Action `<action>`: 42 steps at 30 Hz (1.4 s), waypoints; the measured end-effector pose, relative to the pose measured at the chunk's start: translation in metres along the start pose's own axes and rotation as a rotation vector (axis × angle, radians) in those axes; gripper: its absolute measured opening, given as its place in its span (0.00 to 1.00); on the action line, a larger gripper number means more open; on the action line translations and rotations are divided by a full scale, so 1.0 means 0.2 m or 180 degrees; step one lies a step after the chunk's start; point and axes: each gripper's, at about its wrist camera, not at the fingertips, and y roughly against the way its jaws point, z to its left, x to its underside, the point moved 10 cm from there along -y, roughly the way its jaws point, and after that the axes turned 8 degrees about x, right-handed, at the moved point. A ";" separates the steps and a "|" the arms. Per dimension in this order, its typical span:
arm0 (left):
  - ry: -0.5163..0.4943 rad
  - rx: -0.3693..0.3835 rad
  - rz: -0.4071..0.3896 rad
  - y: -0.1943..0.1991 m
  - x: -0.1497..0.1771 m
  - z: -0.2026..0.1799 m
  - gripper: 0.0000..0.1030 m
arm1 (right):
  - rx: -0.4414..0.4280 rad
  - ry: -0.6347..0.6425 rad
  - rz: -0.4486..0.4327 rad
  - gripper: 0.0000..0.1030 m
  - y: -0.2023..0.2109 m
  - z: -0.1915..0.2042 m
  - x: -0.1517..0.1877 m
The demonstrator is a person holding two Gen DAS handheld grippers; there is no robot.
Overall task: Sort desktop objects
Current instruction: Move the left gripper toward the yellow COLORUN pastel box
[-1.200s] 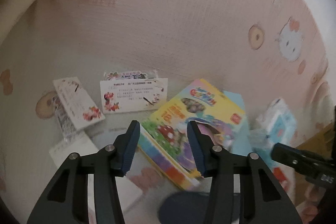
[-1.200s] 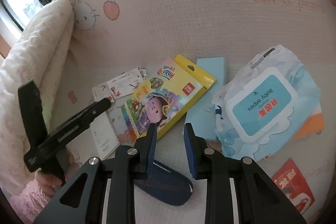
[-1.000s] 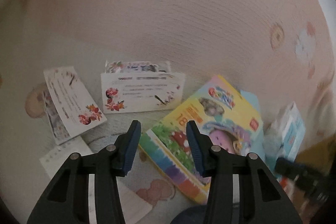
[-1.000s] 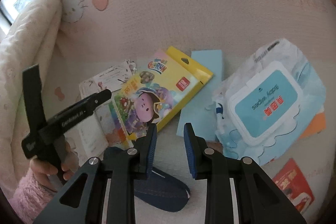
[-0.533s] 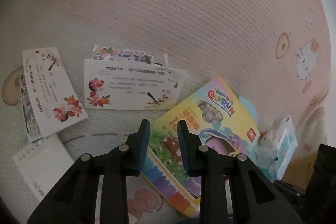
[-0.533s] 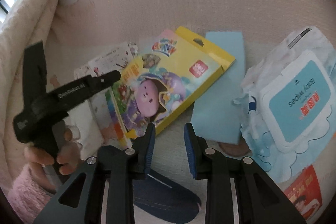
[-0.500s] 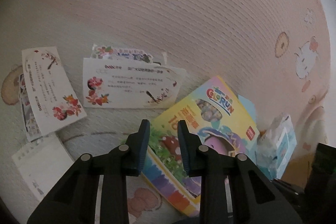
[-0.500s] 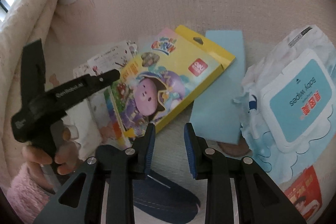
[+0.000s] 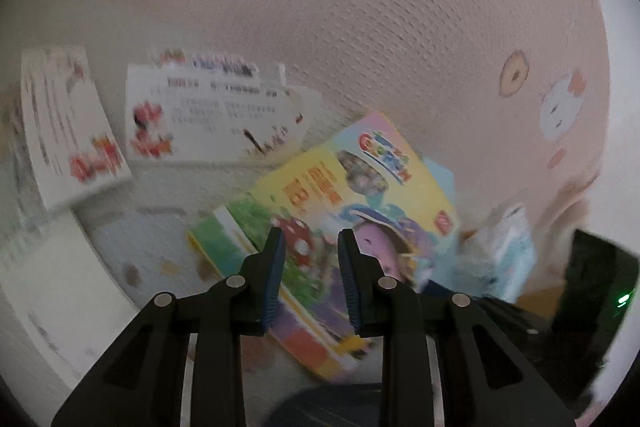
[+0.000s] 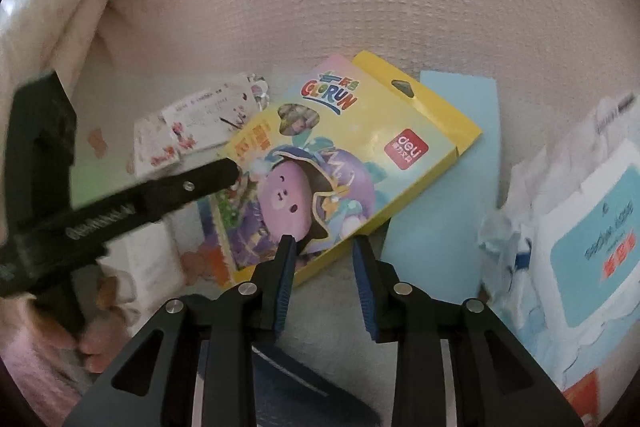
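My left hand-held gripper (image 9: 310, 239) stands narrowly parted above the crayon box (image 10: 344, 163), gripping nothing. My right hand-held gripper (image 10: 322, 245) is opening, empty, over the box's near edge.

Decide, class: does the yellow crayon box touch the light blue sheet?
Touching. The right wrist view shows the crayon box lying across the light blue sheet's left edge, covering part of it.

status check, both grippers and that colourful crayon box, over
Left gripper and right gripper both empty, over the box. Flat yellow cartoon crayon box on pink mat, untouched. Light blue sheet tucked beneath it.
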 end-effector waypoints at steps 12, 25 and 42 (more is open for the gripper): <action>0.0347 -0.0068 -0.0469 0.06 -0.08 -0.01 0.57 | -0.0172 -0.0242 -0.0190 0.27 0.07 -0.10 -0.11; 0.0255 -0.0312 -0.0164 -0.19 -0.11 0.01 0.66 | -0.0437 -0.0749 -0.0041 0.65 0.06 0.01 0.05; -0.0367 -0.0219 0.0423 -0.47 0.05 -0.30 0.55 | -0.0515 -0.1036 -0.0240 0.42 0.03 -0.02 0.08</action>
